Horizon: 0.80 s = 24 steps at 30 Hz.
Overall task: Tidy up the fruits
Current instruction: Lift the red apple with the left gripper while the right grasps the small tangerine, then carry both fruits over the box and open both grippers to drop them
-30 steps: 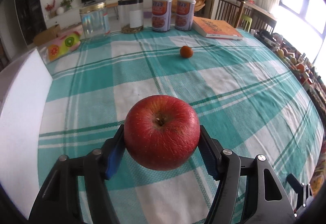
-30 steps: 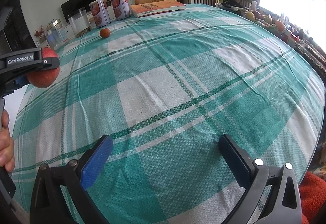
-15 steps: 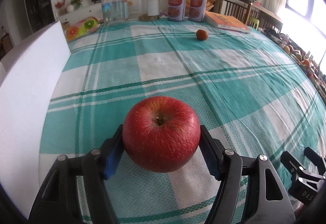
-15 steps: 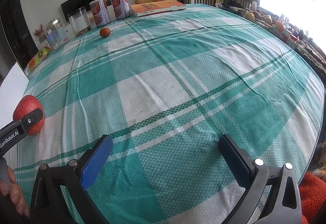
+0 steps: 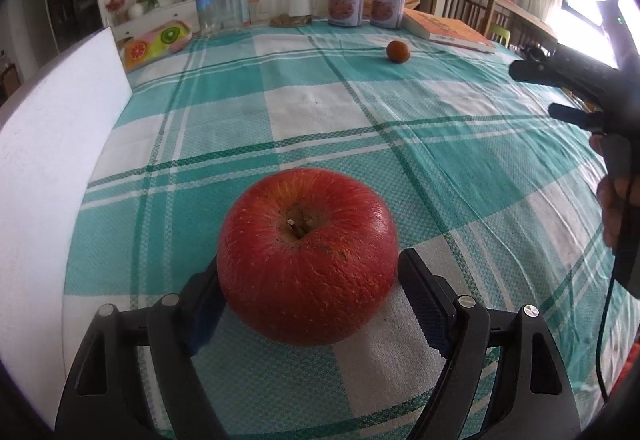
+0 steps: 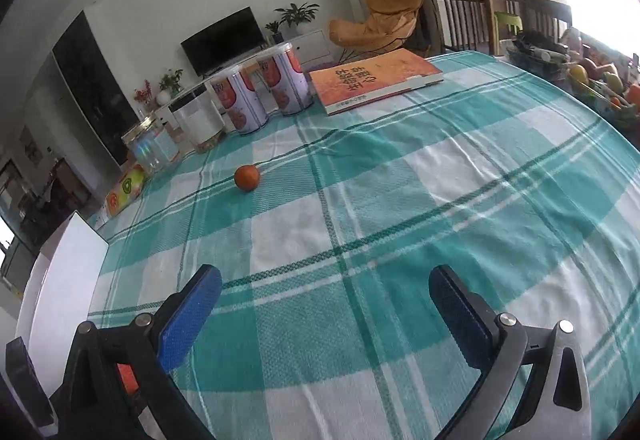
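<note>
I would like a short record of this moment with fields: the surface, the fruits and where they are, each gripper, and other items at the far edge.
surface: table with green and white checked cloth
apple: red, resting on the cloth, stem up, between the left gripper jaws
left gripper: jaws opening, a gap shows at the right pad
orange: small, alone on the cloth, far from both grippers
right gripper: jaws wide apart, nothing between them
far edge: two printed cans, book, clear jars

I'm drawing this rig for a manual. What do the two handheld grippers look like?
Both are black plastic frames with silver screws. The left gripper and right gripper each have two fingers faced with ridged blue pads. A thin black cable hangs from the right one.
</note>
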Tool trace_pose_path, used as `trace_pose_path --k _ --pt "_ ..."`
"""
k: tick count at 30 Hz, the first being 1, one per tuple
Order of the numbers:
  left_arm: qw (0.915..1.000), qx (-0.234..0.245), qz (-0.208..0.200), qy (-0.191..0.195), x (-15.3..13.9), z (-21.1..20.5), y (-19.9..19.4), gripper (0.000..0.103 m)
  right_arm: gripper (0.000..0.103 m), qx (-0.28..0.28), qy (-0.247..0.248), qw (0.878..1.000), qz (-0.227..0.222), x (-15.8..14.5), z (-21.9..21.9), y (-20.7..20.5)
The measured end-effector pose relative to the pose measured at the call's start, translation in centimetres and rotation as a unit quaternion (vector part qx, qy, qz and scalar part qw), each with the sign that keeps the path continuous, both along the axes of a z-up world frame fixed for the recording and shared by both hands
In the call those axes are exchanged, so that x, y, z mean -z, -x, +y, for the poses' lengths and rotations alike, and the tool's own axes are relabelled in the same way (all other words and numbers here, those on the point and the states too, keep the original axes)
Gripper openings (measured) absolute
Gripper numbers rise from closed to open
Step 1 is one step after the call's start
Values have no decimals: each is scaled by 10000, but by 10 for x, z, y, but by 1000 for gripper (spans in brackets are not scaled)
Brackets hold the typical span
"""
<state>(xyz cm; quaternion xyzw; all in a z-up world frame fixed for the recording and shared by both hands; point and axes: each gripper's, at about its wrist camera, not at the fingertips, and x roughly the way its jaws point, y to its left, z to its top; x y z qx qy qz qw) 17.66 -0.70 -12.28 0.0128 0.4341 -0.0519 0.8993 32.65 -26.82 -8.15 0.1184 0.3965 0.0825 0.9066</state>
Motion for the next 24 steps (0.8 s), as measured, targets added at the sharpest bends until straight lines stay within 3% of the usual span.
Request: trace_pose_path --k 3,8,9,10,11,14,17,21,24 --pt "10000 -1 -3 11 0 0 0 83 90 -594 -63 9979 249 18 34 -65" --pt "9993 9 -191 322 -6 10 5 81 87 -937 92 9954 154 20 79 -122" --pt "9992 43 -259 309 -8 9 6 78 71 -1008 215 9945 202 21 86 -129" --pt "9992 51 -323 216 -10 8 7 70 51 -1024 384 9935 321 24 91 -134" --pt "9992 115 -336 169 -11 6 6 70 30 -980 487 9930 455 27 92 -140" --pt "9988 150 -318 332 -10 11 5 69 30 -865 230 9949 463 24 81 -126" --pt "9968 30 -216 765 -18 21 11 69 30 -993 -116 9945 310 10 69 -84" --pt "9905 184 -54 1365 -53 28 45 69 30 -1399 -518 9883 318 -15 79 -11" --pt "9820 331 96 1858 -91 44 84 69 30 -1925 -798 9773 372 -44 118 36"
